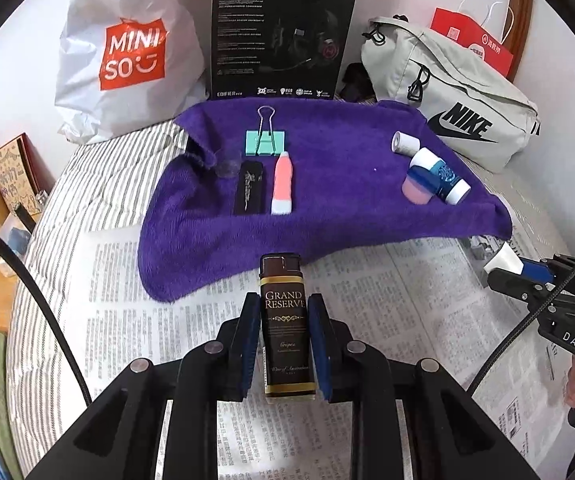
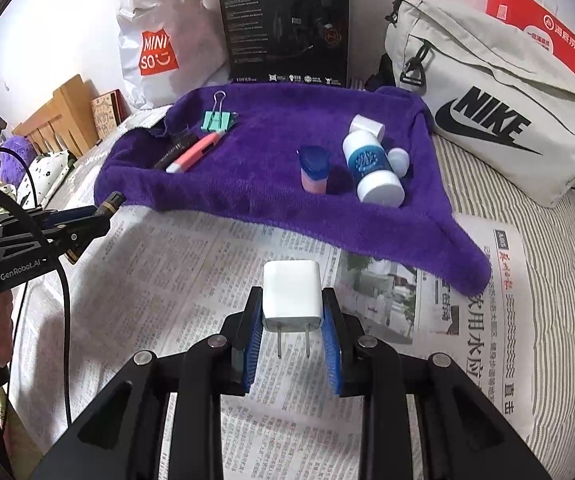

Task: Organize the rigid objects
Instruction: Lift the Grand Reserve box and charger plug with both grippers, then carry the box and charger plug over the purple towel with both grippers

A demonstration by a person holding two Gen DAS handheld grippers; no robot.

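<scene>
My left gripper is shut on a brown "Grand Reserve" lighter, held above the newspaper just before the purple towel. My right gripper is shut on a white charger plug, prongs pointing back at the camera. On the towel's left lie a green binder clip, a black flat case and a pink-white cutter. On its right lie a white-blue bottle, a pink-blue small container and a white cap.
The towel lies on newspaper over a striped bed. Behind it stand a Miniso bag, a black headset box, a grey Nike bag and a red bag. Wooden furniture stands at the left.
</scene>
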